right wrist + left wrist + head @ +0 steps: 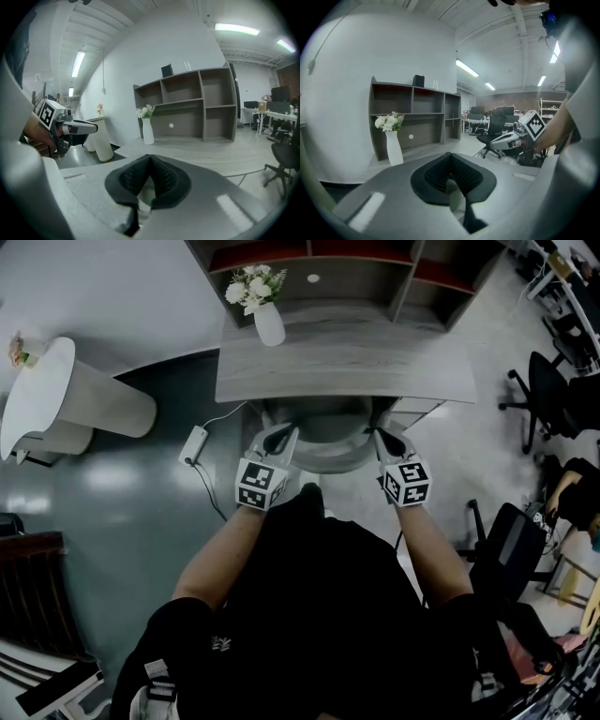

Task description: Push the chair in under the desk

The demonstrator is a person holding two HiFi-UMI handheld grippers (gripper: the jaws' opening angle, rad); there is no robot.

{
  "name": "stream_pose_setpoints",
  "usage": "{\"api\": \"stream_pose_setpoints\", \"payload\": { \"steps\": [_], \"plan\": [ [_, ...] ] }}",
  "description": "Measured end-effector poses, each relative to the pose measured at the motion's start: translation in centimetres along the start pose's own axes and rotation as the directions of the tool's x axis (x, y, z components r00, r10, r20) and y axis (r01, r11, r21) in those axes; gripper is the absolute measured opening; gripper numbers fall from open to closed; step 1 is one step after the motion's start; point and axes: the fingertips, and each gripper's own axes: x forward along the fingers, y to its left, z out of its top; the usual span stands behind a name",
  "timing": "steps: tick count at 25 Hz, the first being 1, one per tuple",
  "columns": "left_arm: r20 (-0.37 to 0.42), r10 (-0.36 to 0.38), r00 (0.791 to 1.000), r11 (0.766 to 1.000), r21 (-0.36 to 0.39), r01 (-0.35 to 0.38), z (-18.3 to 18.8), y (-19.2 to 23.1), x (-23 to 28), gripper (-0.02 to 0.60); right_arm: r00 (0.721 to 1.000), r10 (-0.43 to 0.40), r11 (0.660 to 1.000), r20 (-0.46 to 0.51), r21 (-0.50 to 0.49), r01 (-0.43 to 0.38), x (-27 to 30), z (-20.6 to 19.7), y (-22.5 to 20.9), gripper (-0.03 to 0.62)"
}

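Note:
The chair [323, 444], with a pale grey curved back, stands tucked partly beneath the grey wooden desk [375, 367]. My left gripper [281, 437] is at the left end of the chair back and my right gripper [387, 440] at the right end, both with jaws shut and tips against the rim. In the left gripper view the dark pads of the left gripper [451, 158] meet, with nothing clamped between them. The right gripper [149, 160] looks the same in its own view. A pale surface shows just below each pair of pads. Each gripper view also catches the other gripper [511, 139] [77, 126].
A white vase of flowers [269, 322] stands on the desk before an open shelf unit [356, 268]. A white pedestal table [56, 399] stands at the left. A power strip [194, 444] with its cable lies on the floor. Black office chairs [544, 395] are at the right.

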Motion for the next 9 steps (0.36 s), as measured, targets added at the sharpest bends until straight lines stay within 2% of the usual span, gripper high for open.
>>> {"api": "stream_pose_setpoints", "payload": {
  "steps": [9],
  "plan": [
    [0.001, -0.025, 1.000, 0.998, 0.052, 0.025, 0.51, -0.16, -0.17, 0.006, 1.000, -0.018, 1.000, 0.001, 0.010, 0.018, 0.01, 0.30, 0.16, 0.002]
  ]
}}
